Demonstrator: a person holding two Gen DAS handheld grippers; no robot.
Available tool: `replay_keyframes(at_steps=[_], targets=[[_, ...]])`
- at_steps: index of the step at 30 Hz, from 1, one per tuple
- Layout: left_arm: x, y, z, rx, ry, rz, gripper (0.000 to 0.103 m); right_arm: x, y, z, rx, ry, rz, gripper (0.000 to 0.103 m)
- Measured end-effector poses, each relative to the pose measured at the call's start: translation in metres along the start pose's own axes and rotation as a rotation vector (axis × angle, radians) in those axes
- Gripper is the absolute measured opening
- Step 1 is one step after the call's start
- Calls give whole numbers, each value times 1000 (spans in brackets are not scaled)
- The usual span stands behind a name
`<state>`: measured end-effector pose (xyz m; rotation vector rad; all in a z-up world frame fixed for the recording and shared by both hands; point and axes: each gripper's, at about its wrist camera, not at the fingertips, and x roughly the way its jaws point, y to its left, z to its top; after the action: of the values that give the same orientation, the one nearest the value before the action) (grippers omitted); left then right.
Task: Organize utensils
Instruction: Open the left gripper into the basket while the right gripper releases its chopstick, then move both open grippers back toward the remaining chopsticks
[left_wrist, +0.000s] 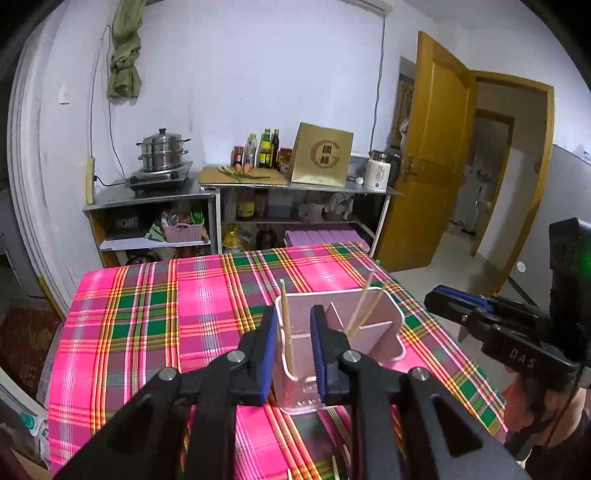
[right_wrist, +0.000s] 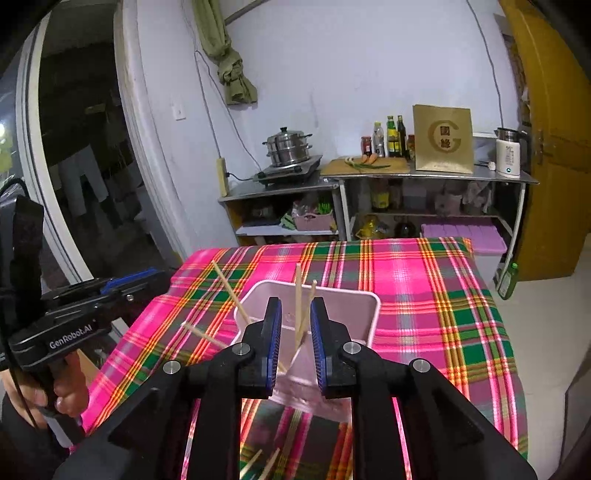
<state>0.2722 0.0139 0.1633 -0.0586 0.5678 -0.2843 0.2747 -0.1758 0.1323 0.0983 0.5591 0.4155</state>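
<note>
Left wrist view: the left gripper hangs just above the near-left compartment of the pink holder, which stands on the plaid tablecloth. One chopstick rises between the blue pads, but there is daylight on both sides of it, so the jaws stand apart and pinch nothing. It leans in that compartment, and two more chopsticks lean in a farther cell behind the divider. My reading is that this stick has just been set down, or is about to be. To do it well, lift the gripper straight up along the stick's lean, so a pad does not drag it out or tip the light holder (its near base looks clear and thin). This view alone shows the right gripper from the side, off the table's right edge, its blue pads looking pressed together with nothing between them.

Right wrist view: the right gripper's own pads, however, frame a clear gap with two upright sticks behind it (so the side view misleads); I judge it apart and empty. Only here do loose chopsticks show on the cloth at the bottom edge, and another stick lies slanted beside the holder's left wall. Those look like the next pickups. The left gripper appears at left; its jaw gap cannot be read here.
</note>
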Motion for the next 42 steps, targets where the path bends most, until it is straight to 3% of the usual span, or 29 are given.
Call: replay_keyframes(at_steps=[11,22,31,42], targets=[[-50,-12,-57,10,-31,9,21,-63,8,-50,-31,-53,-4,17],[-75,-31,-116,20,-18,-10,21,-93,12,-107,-41,-13,7,17],[-69,-35,-161,4,57,-23,22,-94,0,-144,4,44,-7,17],[-51,-40,-177,12,123,-28,22,-86,-12,-155,37,76,-24,17]])
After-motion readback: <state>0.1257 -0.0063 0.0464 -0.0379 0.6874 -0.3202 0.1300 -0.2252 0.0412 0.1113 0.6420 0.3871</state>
